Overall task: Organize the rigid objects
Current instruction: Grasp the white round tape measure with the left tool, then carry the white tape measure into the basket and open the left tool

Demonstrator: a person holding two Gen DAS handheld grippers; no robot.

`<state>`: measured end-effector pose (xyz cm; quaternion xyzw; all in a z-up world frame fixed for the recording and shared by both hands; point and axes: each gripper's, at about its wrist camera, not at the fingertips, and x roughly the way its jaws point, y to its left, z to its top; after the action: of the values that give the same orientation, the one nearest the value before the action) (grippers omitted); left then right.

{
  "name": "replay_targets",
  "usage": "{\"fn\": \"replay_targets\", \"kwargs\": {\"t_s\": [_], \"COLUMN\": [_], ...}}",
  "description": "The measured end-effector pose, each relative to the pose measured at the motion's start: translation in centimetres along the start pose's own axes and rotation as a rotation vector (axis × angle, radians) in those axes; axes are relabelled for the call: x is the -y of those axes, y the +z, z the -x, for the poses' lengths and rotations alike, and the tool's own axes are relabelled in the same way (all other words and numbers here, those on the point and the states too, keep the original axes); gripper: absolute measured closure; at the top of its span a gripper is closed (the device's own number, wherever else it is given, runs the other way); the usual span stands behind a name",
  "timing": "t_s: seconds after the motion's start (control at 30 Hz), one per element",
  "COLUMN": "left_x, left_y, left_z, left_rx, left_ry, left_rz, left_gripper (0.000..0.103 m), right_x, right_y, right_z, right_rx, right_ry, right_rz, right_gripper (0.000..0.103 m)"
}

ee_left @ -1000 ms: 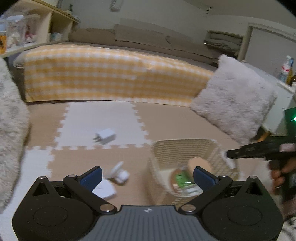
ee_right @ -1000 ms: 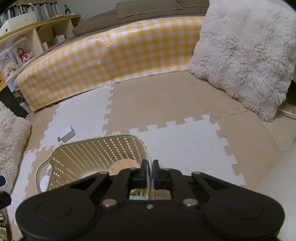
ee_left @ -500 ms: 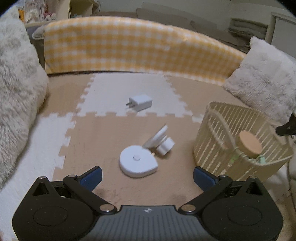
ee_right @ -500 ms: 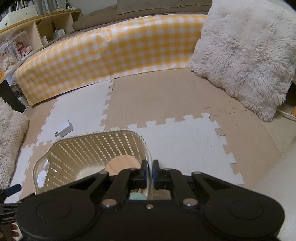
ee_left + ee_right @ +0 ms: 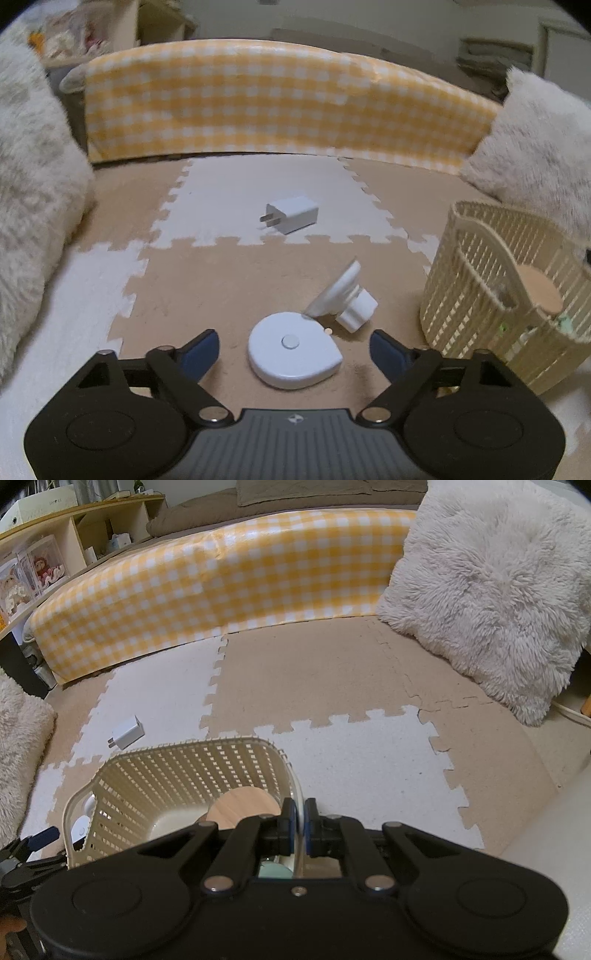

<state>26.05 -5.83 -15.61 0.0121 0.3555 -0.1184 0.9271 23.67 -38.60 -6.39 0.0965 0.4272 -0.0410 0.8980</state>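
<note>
Left wrist view puts the white teardrop puck (image 5: 293, 350) right between the spread fingers of the left gripper (image 5: 293, 349), flat on the tan foam mat (image 5: 207, 284). It looks like hard, smooth plastic, light and stiff, probably a bit slippery on its rounded shell, so I'd say the sure hold is across the flat sides at its widest part, low against the mat. The jaws stand wide and hold nothing.

Touching the puck's far edge leans a small white mount (image 5: 345, 295), a tilted disc on a stubby base; awkward in shape, likely best pinched on the stub. Further out, well apart on the white tile, lies one white charger plug (image 5: 293, 215), prongs pointing left, a blocky thing with easy flat faces.

So three loose pieces on the floor: one puck, one mount, one plug.

Off to the right stands the single cream slatted basket (image 5: 476, 295), already holding a jar with a round wooden lid (image 5: 537, 291) and something green I can't make out. The right gripper (image 5: 300, 821) has its jaws pinched narrow on the basket's near rim, seemingly steadying it.

Around it all: a yellow checked cover (image 5: 277, 99) along the back, and two shaggy cushions, one on each side.
</note>
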Motion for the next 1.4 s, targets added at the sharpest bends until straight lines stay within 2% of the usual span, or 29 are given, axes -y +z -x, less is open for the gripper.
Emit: {"fn": "replay_targets", "kwargs": {"t_s": [0.13, 0.3, 0.4, 0.6, 0.9, 1.13, 1.27, 1.4], "left_x": [0.5, 0.1, 0.2, 0.4, -0.8, -0.5, 1.0, 3.5], "left_y": [-0.3, -0.5, -0.4, -0.8, -0.9, 0.4, 1.8, 2.9], "left_z": [-0.8, -1.5, -1.5, -0.8, 1.1, 4.5, 7.0, 9.0], "left_rx": [-0.018, -0.029, -0.023, -0.035, -0.084, -0.005, 0.056, 0.099], "left_ry": [0.02, 0.037, 0.026, 0.02, 0.012, -0.017, -0.078, -0.158], "left_rz": [-0.044, -0.037, -0.044, -0.032, 0.115, 0.137, 0.135, 0.089], "left_gripper": [0.025, 0.032, 0.043, 0.043, 0.043, 0.043, 0.043, 0.043], "right_x": [0.0, 0.0, 0.0, 0.1, 0.0, -0.1, -0.1, -0.1], "right_y": [0.0, 0.0, 0.0, 0.0, 0.0, 0.0, 0.0, 0.0], "right_z": [0.0, 0.0, 0.0, 0.0, -0.1, -0.1, 0.0, 0.0], "right_rx": [0.001, 0.0, 0.0, 0.0, -0.003, -0.004, -0.004, -0.004], "right_ry": [0.001, 0.0, 0.002, 0.002, 0.001, -0.001, 0.0, 0.001], "right_rz": [0.0, 0.001, -0.001, -0.001, 0.0, 0.002, 0.0, 0.0], "right_gripper": [0.098, 0.098, 0.098, 0.098, 0.098, 0.098, 0.098, 0.098]}}
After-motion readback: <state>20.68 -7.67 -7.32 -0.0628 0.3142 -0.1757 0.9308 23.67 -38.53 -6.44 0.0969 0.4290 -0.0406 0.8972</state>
